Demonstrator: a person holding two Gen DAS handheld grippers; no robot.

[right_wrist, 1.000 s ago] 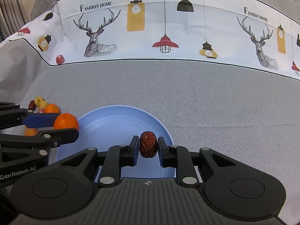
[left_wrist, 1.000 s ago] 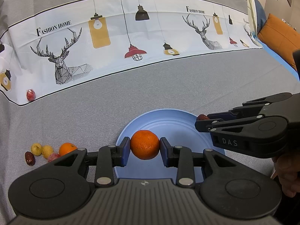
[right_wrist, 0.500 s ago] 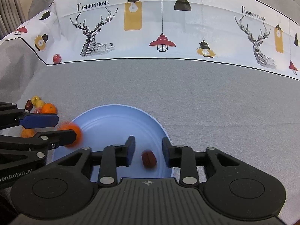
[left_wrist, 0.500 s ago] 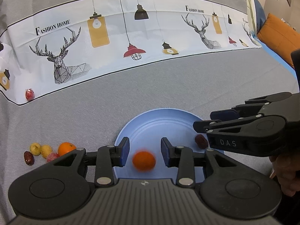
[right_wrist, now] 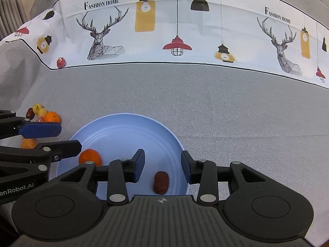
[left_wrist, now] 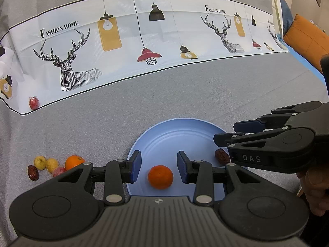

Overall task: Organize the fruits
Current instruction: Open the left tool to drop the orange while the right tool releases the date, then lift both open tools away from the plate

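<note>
Hovering spread over the blue plate (left_wrist: 170,127), the left gripper (left_wrist: 157,166) and right gripper (right_wrist: 162,165) hold nothing, jaws just opened, with the mandarin (left_wrist: 160,176) and red date (right_wrist: 161,182) lying free below.

Each camera sits just behind its own fingers, tilted steeply down, close above the blue plate (left_wrist: 174,131). Both views share the plate (right_wrist: 123,127) and printed cloth (left_wrist: 123,47) beyond.

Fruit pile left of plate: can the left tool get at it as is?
Probably yes. The left tool is open and empty over the plate; the pile lies on bare cloth to its left with nothing between. The right tool is on the far side.
</note>
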